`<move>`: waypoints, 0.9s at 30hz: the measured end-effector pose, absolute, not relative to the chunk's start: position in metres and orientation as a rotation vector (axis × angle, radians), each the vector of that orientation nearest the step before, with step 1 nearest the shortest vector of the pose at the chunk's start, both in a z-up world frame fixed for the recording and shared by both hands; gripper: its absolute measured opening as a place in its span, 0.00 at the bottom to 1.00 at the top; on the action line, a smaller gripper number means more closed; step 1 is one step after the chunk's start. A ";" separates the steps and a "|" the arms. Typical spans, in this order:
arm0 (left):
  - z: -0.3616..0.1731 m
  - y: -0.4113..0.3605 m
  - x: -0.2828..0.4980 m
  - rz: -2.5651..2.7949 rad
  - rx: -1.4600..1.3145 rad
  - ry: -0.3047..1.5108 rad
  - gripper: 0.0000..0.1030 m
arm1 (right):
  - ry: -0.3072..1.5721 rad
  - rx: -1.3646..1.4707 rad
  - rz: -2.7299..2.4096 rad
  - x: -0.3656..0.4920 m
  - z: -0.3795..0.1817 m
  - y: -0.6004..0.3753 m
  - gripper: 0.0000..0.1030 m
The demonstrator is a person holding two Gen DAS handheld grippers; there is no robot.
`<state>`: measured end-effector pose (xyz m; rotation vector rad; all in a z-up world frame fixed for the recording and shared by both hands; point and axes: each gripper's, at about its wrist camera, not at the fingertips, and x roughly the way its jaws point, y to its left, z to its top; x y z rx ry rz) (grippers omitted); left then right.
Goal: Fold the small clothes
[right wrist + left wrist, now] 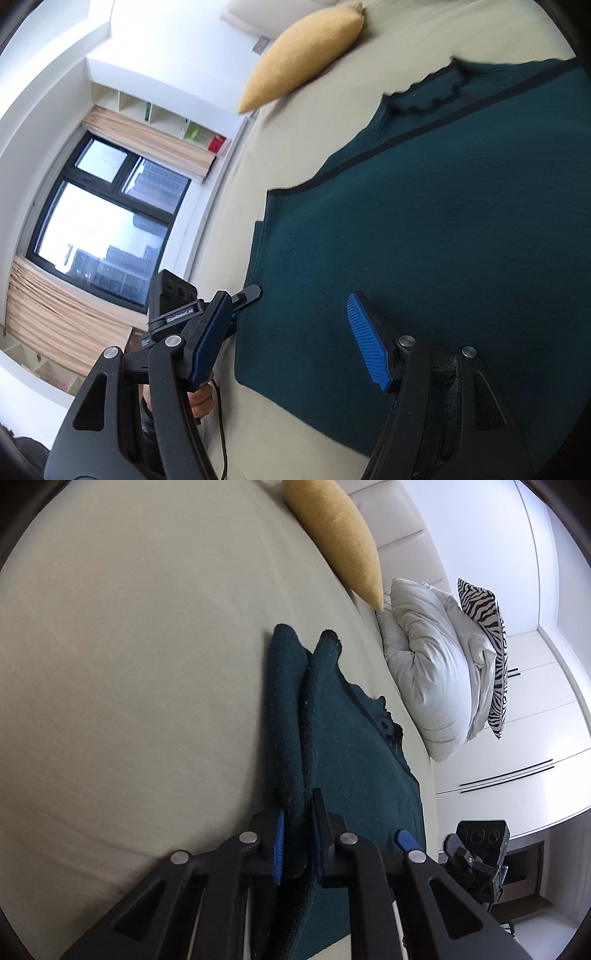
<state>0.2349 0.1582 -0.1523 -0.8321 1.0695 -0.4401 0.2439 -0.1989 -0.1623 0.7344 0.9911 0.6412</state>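
Lying flat on the cream bed sheet (110,664): dark green sweater (354,775), body spread out, one long sleeve (286,716) doubled alongside its left edge.

Left of the sweater: bare sheet only.

On the sweater's left edge: left gripper (297,834), jaws nearly together, pinching the sleeve fold between the blue pads; cloth filling the narrow gap.

Over the sweater's lower body: right gripper (288,343), jaws standing well apart, holding nothing, blue pads bare. Seen past its left finger, the other gripper's tip sitting at the sweater's hem edge, a hand (201,400) gripping the handle below.

Beyond the sweater's far end: yellow cushion (336,535) leaning at the headboard.

Right of the sweater, at the sheet's edge: rumpled white pillow (428,672), zebra-striped cushion (487,642) propped behind it, white cupboards (535,716) further back.

In the right wrist view, far from the sweater: window (99,229) with beige curtains.
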 end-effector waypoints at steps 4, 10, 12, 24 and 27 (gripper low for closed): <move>-0.139 0.149 0.236 -0.421 -0.747 1.060 0.12 | 1.084 0.683 0.612 0.262 -0.186 -0.182 0.55; -0.098 0.120 0.237 -0.435 -0.646 1.045 0.11 | 1.049 0.757 0.632 0.259 -0.189 -0.200 0.51; -0.075 0.097 0.237 -0.455 -0.583 1.031 0.11 | 1.021 0.796 0.628 0.253 -0.187 -0.218 0.51; -0.063 -0.130 0.257 -0.635 -0.364 1.058 0.12 | 0.842 1.079 0.481 0.223 -0.192 -0.389 0.52; -0.102 -0.158 0.264 -0.642 -0.391 1.150 0.15 | 0.841 1.166 0.492 0.220 -0.212 -0.413 0.49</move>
